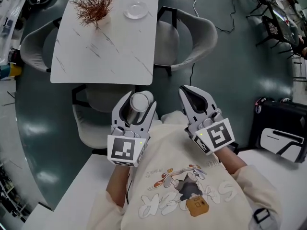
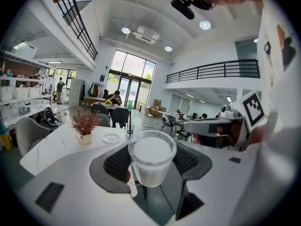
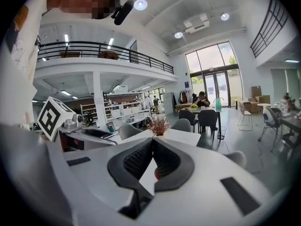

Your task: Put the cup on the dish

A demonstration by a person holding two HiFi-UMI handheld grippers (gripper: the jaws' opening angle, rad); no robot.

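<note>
Frosted plastic cup [image 2: 151, 157] sits upright, clamped in the left gripper's [image 1: 139, 101] wide jaws — kept level for the small clear glass dish [image 1: 135, 9] on the far white marble counter [image 1: 105, 56]; the right gripper's [image 1: 190, 92] jaws are together, empty.

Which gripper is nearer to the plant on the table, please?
Left. The left gripper, holding the cup, is short of the table edge, the plant ahead and slightly left. The right gripper, jaws shut, is farther right.
</note>
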